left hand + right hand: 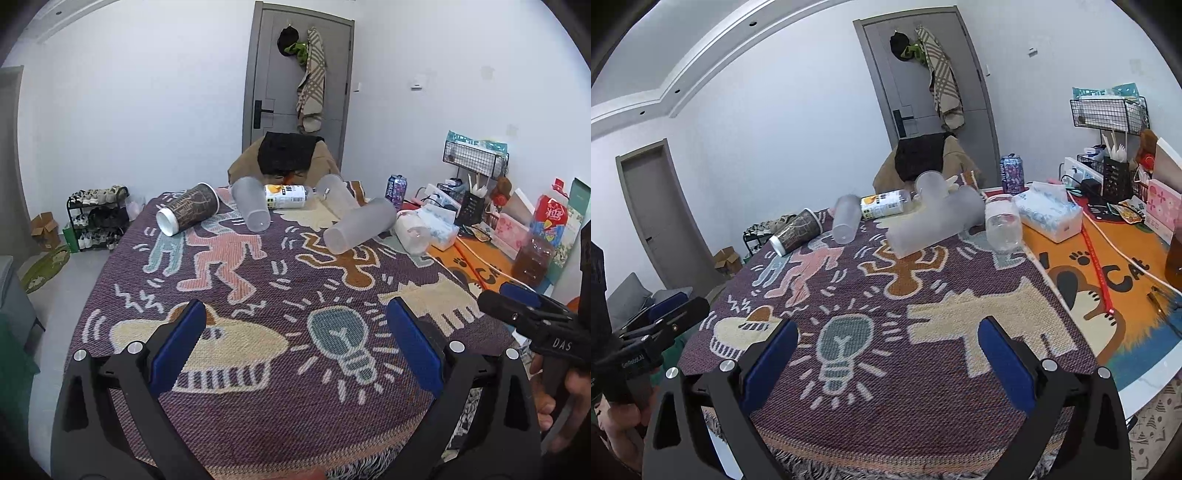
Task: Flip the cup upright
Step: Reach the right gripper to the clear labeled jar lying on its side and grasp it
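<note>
Several cups lie on their sides at the far end of the patterned cloth [258,314]. A brown paper cup [188,213] [798,230] lies far left. Frosted plastic cups lie at centre [252,208] [845,218], right of centre [360,229] [934,225] and behind [336,192] [929,184]. A clear cup [412,232] [1003,221] lies at the right. My left gripper [295,314] is open and empty above the near cloth. My right gripper [888,328] is open and empty, beside it; its body shows in the left wrist view [532,317].
A white bottle [286,196] [884,205] lies among the cups. A purple can [396,189] [1012,171], tissue pack [1049,214], wire rack [1108,110] and boxes [546,221] crowd the right side on an orange mat [1108,273]. A draped chair [288,155] stands behind the table.
</note>
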`<state>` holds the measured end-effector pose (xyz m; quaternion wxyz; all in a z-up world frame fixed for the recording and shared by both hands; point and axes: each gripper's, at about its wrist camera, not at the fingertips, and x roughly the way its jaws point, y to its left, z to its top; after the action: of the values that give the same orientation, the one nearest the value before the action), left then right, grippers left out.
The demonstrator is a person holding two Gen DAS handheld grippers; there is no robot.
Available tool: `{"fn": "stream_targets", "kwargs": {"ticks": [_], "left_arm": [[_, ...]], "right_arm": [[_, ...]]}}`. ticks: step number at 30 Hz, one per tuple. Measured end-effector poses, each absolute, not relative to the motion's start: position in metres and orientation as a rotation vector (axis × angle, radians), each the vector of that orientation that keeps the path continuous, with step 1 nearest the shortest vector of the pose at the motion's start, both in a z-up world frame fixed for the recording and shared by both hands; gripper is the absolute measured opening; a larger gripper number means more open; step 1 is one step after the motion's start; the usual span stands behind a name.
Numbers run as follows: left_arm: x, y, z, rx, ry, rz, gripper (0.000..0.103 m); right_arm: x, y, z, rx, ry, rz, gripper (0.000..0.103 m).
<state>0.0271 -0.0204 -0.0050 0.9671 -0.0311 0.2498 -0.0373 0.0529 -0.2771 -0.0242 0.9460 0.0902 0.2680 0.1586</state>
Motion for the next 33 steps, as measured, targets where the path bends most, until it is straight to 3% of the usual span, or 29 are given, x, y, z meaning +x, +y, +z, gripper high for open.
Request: {"fn": "stream_targets", "kwargs": {"ticks": [33], "left_arm": [[0.158,-0.027,-0.023,-0.150,0.603,-0.071,0.097]], "right_arm": [[0.236,-0.345,-0.048,0.206,0.693,0.116,0.093]]}}
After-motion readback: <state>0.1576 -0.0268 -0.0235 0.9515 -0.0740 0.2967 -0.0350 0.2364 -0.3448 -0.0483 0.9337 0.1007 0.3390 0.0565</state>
